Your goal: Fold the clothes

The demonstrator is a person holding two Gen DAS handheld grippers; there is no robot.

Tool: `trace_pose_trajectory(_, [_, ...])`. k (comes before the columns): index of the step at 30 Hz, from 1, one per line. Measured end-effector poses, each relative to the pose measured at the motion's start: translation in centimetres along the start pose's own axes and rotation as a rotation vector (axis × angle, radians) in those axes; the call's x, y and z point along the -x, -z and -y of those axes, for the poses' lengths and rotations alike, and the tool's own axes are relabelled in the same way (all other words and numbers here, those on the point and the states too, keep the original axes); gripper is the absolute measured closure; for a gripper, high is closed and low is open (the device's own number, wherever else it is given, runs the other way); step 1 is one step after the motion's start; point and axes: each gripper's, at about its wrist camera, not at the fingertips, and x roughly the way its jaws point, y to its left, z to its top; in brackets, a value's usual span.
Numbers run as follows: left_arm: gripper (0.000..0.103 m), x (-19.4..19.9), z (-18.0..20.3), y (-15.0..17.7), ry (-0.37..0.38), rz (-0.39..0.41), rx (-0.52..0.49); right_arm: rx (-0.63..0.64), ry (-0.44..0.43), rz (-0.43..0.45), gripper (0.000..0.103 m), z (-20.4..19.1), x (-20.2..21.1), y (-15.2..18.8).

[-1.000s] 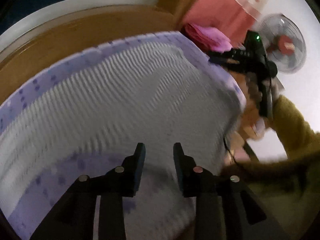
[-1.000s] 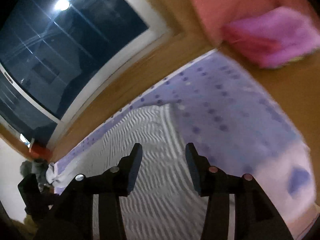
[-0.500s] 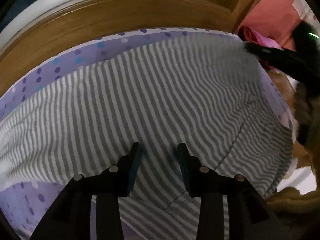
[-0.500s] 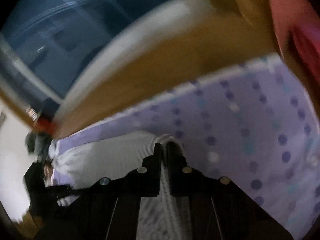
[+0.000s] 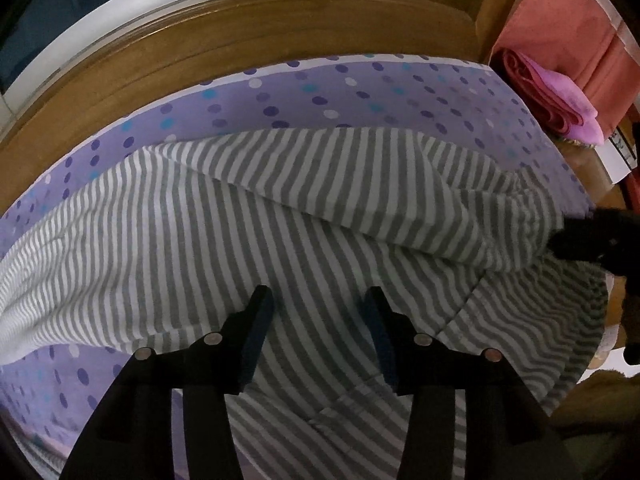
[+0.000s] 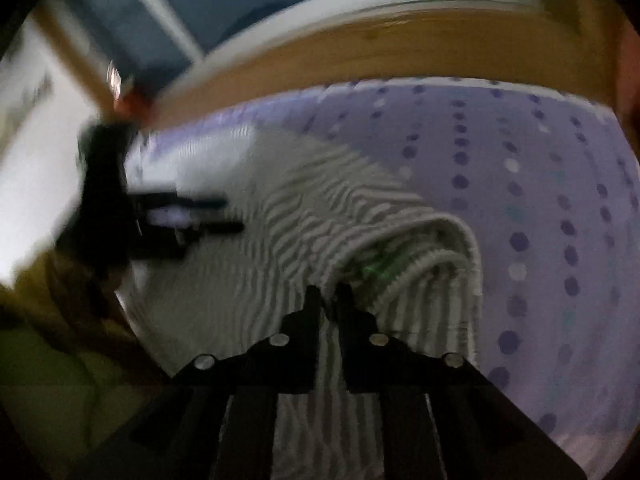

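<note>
From the left wrist, a grey-and-white striped garment point(image 5: 240, 240) lies spread over a purple polka-dot sheet point(image 5: 340, 92) on a bed with a wooden frame point(image 5: 280, 32). Its far edge is folded over toward the right. The left hand-held gripper point(image 5: 318, 300) hovers above the stripes, its jaws apart and opening, with nothing between them. A folded pink cloth point(image 5: 552, 100) sits beyond the sheet's right corner.

From the right wrist, blurred, the right hand-held gripper point(image 6: 328, 300) has a raised fold of the striped garment point(image 6: 312, 220) pinched between its narrow jaws, which are opening. The dotted sheet point(image 6: 540, 200) stretches to the right.
</note>
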Motion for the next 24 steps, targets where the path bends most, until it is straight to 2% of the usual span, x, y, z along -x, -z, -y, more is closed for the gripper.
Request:
trace_pose_trajectory(1, [0.054, 0.0, 0.0, 0.0, 0.000, 0.000, -0.002, -0.020, -0.010, 0.021, 0.065, 0.2, 0.2, -0.2])
trace_pose_trajectory(2, [0.054, 0.0, -0.1, 0.1, 0.000, 0.001, -0.004, -0.028, -0.017, 0.036, 0.047, 0.2, 0.3, -0.5])
trace_pose_trajectory(3, [0.054, 0.0, -0.2, 0.1, 0.002, 0.002, -0.003, -0.025, -0.023, 0.045, 0.041, 0.1, 0.3, -0.8])
trace_pose_trajectory(5, [0.054, 0.1, -0.4, 0.3, 0.007, 0.007, 0.000, -0.013, -0.036, 0.046, 0.041, -0.1, 0.0, -1.5])
trace_pose_trajectory(7, [0.054, 0.2, -0.4, 0.4, 0.011, 0.013, 0.002, 0.014, -0.056, -0.002, 0.041, -0.5, -1.0, -2.2])
trace_pose_trajectory(8, [0.054, 0.2, -0.5, 0.4, 0.014, 0.016, 0.003, 0.028, -0.066, -0.027, 0.045, -0.7, -1.4, -2.6])
trace_pose_trajectory(9, [0.054, 0.4, -0.6, 0.6, 0.016, 0.018, 0.004, 0.041, -0.075, -0.051, 0.057, -0.9, -1.9, -3.0])
trace_pose_trajectory(10, [0.054, 0.5, -0.8, 0.8, 0.019, 0.021, 0.005, 0.055, -0.085, -0.076, 0.064, -1.1, -2.4, -3.3])
trace_pose_trajectory(11, [0.054, 0.7, -1.0, 1.0, 0.022, 0.023, 0.005, 0.070, -0.091, -0.090, 0.083, -1.2, -2.6, -3.5])
trace_pose_trajectory(12, [0.054, 0.8, -1.1, 1.1, 0.025, 0.026, 0.006, 0.079, -0.096, -0.090, 0.098, -1.2, -2.5, -3.8])
trace_pose_trajectory(13, [0.054, 1.0, -1.3, 1.3, 0.030, 0.026, 0.009, 0.079, -0.102, -0.085, 0.098, -1.2, -2.6, -4.2])
trace_pose_trajectory(15, [0.054, 1.4, -1.6, 1.6, 0.046, 0.026, 0.015, 0.021, -0.113, -0.011, 0.099, 0.1, -1.8, -5.9])
trace_pose_trajectory(18, [0.054, 1.4, -1.4, 1.7, 0.066, 0.025, 0.021, -0.183, -0.078, 0.177, 0.099, 4.9, 0.3, -9.2])
trace_pose_trajectory(20, [0.054, 1.4, -1.3, 1.7, 0.064, 0.023, 0.015, -0.299, -0.041, 0.258, 0.099, 8.7, 0.4, -11.0])
trace_pose_trajectory(21, [0.054, 1.4, -1.2, 1.6, 0.063, 0.022, 0.011, -0.340, -0.030, 0.268, 0.099, 10.4, -0.1, -11.7])
trace_pose_trajectory(24, [0.052, 1.2, -0.7, 1.5, 0.045, 0.014, -0.008, -0.360, 0.024, 0.187, 0.099, 12.8, -3.8, -12.7])
